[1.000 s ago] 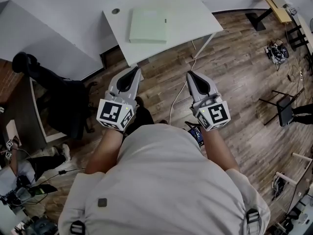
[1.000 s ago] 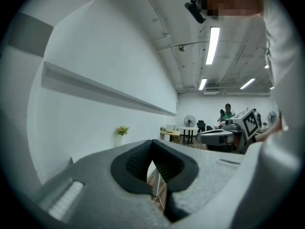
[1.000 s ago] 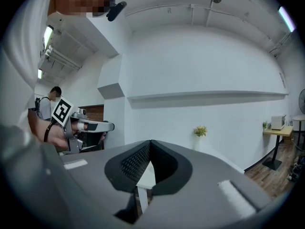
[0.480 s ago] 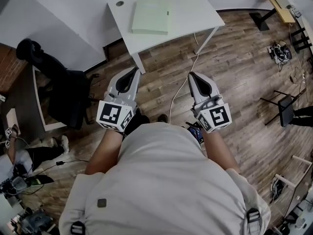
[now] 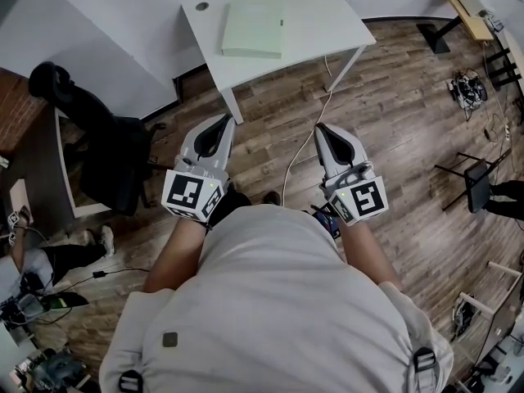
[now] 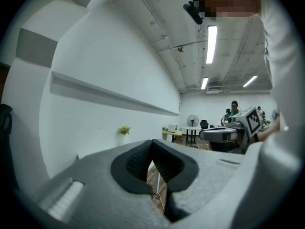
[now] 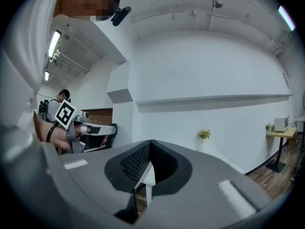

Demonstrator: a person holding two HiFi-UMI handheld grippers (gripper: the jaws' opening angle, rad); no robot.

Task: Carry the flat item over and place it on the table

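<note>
The flat item (image 5: pixel 252 29) is a pale green slab lying on the white table (image 5: pixel 327 23) at the top of the head view. Both grippers hang over the wood floor in front of the person's chest, short of the table's near corner. My left gripper (image 5: pixel 221 121) and my right gripper (image 5: pixel 321 128) point toward the table, about a body's width apart. Each has its jaws together with nothing between them. In the left gripper view the left gripper (image 6: pixel 152 144) frames a white table leg (image 6: pixel 157 187). In the right gripper view the right gripper (image 7: pixel 151 144) frames the table's corner and leg (image 7: pixel 148 182).
A black office chair (image 5: pixel 90 129) stands at the left beside a brown desk (image 5: pixel 37 178). A white cable (image 5: pixel 307 146) runs down from the table across the floor between the grippers. A black stool (image 5: pixel 475 182) stands at the right. A seated person (image 5: pixel 33 273) is at the lower left.
In the head view the table and the green item have shifted up and a little right since a second ago. Both grippers keep the same pose and stay shut.
</note>
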